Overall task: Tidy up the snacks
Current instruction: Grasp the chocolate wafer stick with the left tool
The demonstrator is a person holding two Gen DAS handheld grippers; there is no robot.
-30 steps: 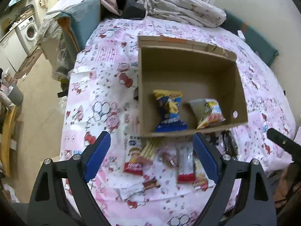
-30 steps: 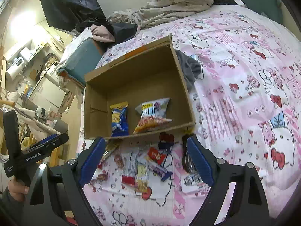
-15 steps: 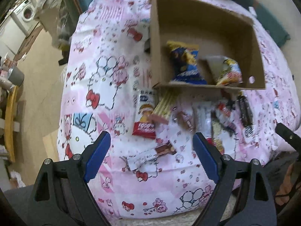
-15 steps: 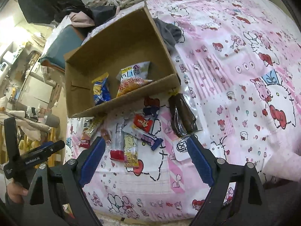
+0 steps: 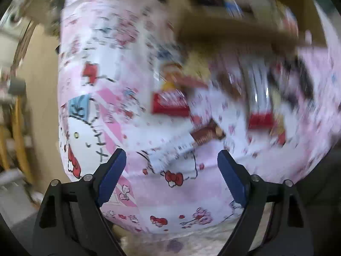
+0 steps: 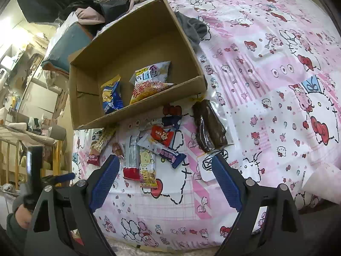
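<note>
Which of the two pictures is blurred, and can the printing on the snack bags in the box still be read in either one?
Left wrist view: heavy motion blur, the cardboard box and snacks smeared, only the left gripper sharp. Right wrist view: sharp, printing legible on the white and orange bag; fisheye bends the bedsheet edges.

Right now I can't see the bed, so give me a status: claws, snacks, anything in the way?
Both claws, left and right, open, empty. Two bags in box; loose snacks lie before it. Nothing blocking.

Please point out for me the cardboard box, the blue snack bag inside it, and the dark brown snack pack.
cardboard box [image 6: 149,104], right wrist view, near front wall.
blue snack bag [image 6: 111,97], right wrist view, bag's middle.
dark brown snack pack [image 6: 210,128], right wrist view, pack's middle.
</note>
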